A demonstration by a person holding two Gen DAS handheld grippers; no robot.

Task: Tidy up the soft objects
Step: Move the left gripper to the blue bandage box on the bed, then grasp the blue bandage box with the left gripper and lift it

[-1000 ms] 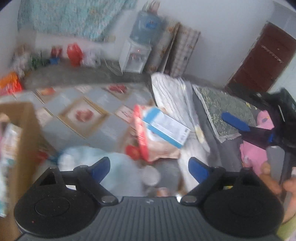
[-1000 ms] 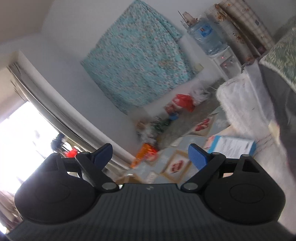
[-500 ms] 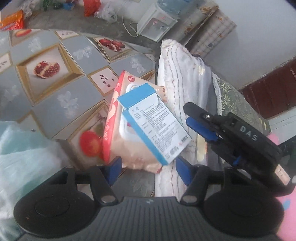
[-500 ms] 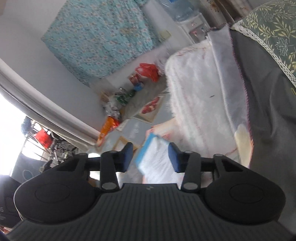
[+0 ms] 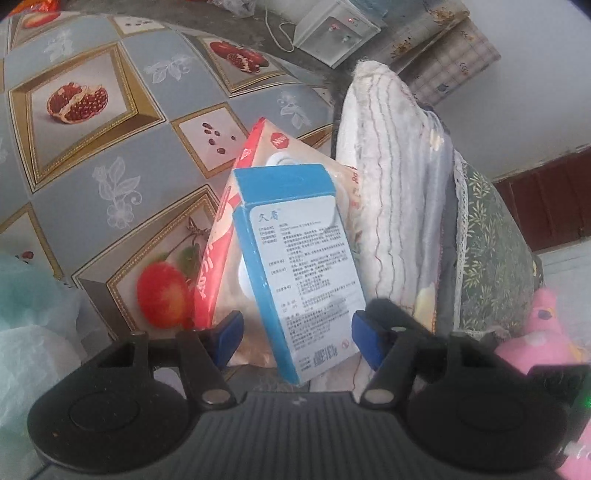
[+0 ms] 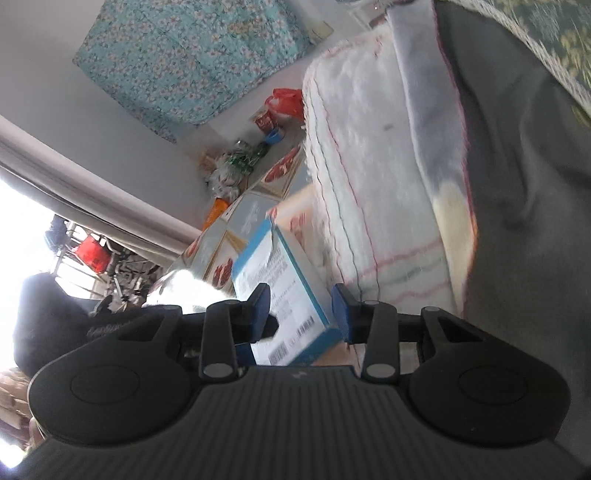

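A blue-and-white box [image 5: 306, 258] leans on a red-and-pink wipes pack [image 5: 221, 251], beside a folded white blanket [image 5: 391, 192]. My left gripper [image 5: 295, 336] spans their lower ends: one pad lies against the pack, the other against the box's edge. In the right wrist view the box [image 6: 280, 280] sits between the blue pads of my right gripper [image 6: 301, 310], which is shut across its thin side. A black finger of the right gripper [image 5: 388, 314] shows behind my left gripper's right finger. A pink plush toy [image 5: 546, 336] lies at the right edge.
The patterned fruit mat [image 5: 85, 155] covers the floor to the left. A pale plastic bag [image 5: 29, 325] sits at the near left. Green leafy cloth [image 5: 491, 240] and grey fabric [image 6: 524, 221] lie right of the blanket. A water dispenser [image 5: 332, 33] stands at the back.
Both grippers came down onto the box and pack. Their jaws went from wide open to narrowed around them. The last half second brought only a small move closer.
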